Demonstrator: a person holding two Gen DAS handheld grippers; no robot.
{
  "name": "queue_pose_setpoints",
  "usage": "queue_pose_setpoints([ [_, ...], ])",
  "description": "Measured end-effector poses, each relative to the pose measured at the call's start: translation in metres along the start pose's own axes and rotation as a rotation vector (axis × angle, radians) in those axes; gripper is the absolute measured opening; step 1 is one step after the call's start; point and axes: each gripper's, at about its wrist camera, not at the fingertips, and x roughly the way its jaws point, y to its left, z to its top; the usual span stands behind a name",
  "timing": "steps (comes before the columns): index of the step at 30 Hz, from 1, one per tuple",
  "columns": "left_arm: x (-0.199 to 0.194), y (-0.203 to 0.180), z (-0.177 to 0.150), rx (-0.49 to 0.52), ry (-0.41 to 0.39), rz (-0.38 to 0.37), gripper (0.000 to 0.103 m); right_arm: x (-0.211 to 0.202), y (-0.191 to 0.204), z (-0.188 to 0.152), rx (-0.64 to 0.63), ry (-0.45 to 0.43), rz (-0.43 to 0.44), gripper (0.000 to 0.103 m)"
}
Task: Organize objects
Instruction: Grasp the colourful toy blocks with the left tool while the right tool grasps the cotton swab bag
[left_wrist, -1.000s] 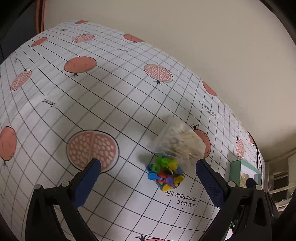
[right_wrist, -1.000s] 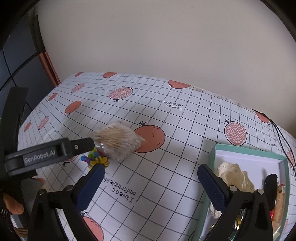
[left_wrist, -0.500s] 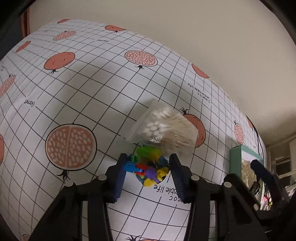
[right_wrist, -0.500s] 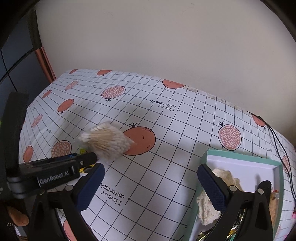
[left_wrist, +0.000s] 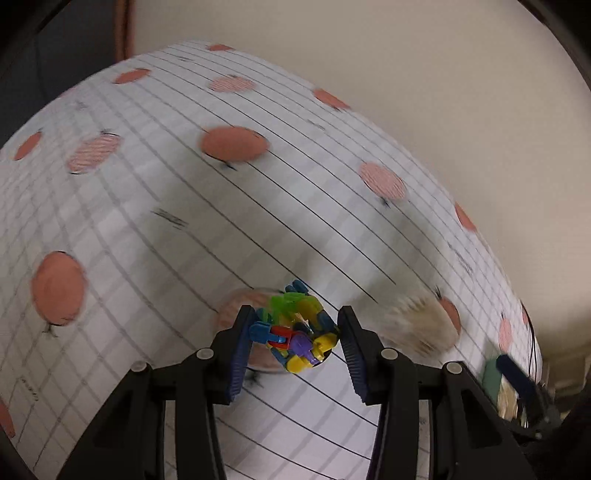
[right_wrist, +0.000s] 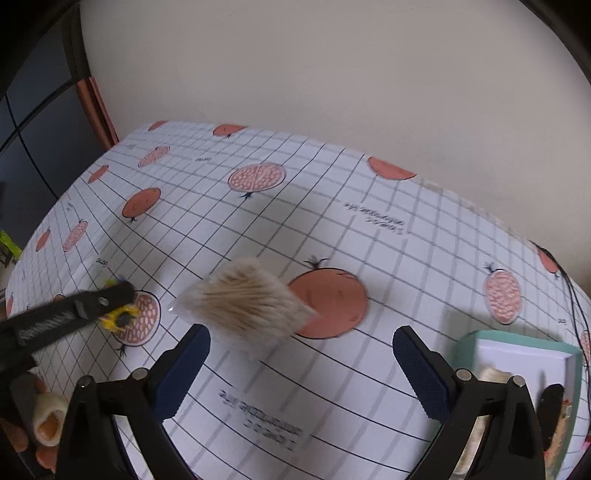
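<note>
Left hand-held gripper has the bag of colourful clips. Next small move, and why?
Probably carry it right, toward the teal box. The left hand-held gripper is shut on the bag of colourful clips, which looks lifted off the tablecloth. The box already holds items, and the bag of cotton swabs lies between, so pass above it.

Black gripper frames, ribbed blue finger pads, silver screws at the joints.

One bag of colourful clips; one bag of cotton swabs; one teal box; two tongs.
</note>
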Motion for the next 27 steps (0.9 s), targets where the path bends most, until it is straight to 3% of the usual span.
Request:
queue_pose_setpoints([
  [7,-0.016,0.023,0.012,-0.086,-0.053,-0.021,0.048,0.019,0.024,0.011,-0.001,0.013,0.017,0.1],
  [14,-0.015,0.032,0.013,-0.115,-0.038,-0.045,0.048,0.039,0.035,0.015,-0.015,0.054,-0.032,0.098],
  [27,-0.01,0.032,0.014,-0.132,-0.025,-0.063,0.048,0.038,0.039,0.013,0.002,0.06,-0.026,0.073],
])
